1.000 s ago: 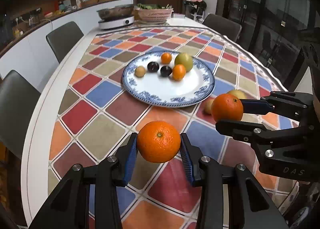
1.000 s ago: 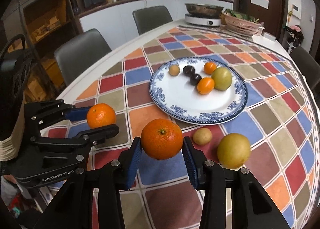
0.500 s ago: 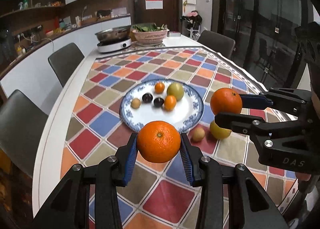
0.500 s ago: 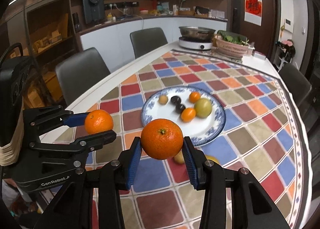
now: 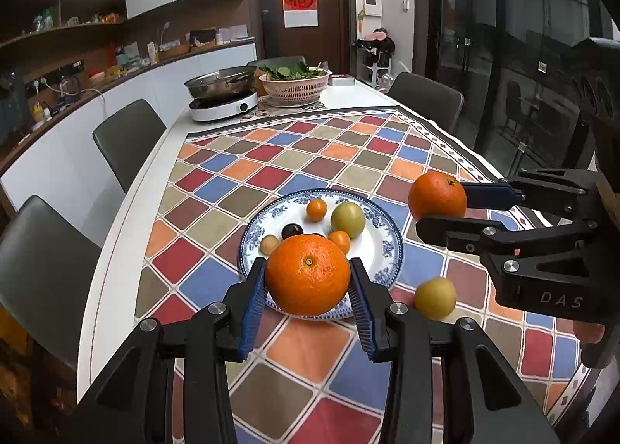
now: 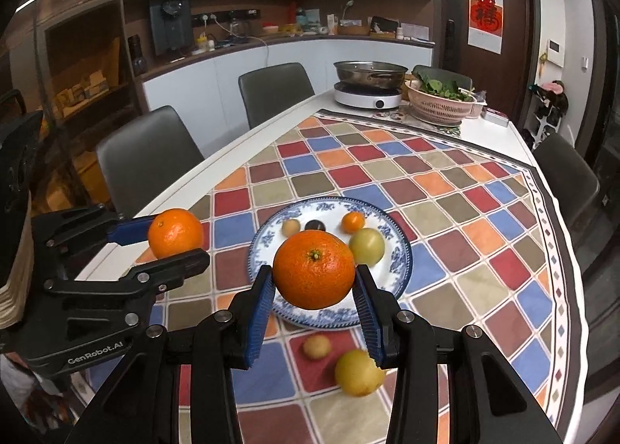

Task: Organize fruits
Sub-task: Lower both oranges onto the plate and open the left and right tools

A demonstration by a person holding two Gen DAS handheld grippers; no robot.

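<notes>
The left gripper (image 5: pixel 308 281) is clenched on an orange (image 5: pixel 307 275), its blue pads pressed against both sides of the fruit, which hangs in the air above the near rim of the plate. The right gripper (image 6: pixel 314 285) grips a second orange (image 6: pixel 314 269) in the same way — held clear of the desk, over the near part of the plate. Each gripper shows in the other's view, off to the side, with its orange between its fingers.

Below them, a blue-and-white patterned plate (image 6: pixel 401 250) sits on the checkered cloth (image 6: pixel 445 211) near the middle of the desk's width, toward the near end. On the plate lie a greenish round fruit (image 6: pixel 367 246), a small orange fruit (image 6: pixel 353 222), a dark plum-like fruit (image 6: pixel 314 225) and a small tan fruit (image 6: pixel 290 227); the left view shows one more small orange fruit (image 5: pixel 341 240) beside the green one.

On the cloth just outside the plate's near rim rest a yellow round fruit (image 6: pixel 358 372) and a smaller tan one (image 6: pixel 317 346), near each other but apart.

At the desk's far end stand a pan on a white cooker (image 6: pixel 368 95) and a pink basket of greens (image 6: pixel 440 104) — well apart from the fruit. Dark chairs (image 6: pixel 155 157) line the desk's left edge.
</notes>
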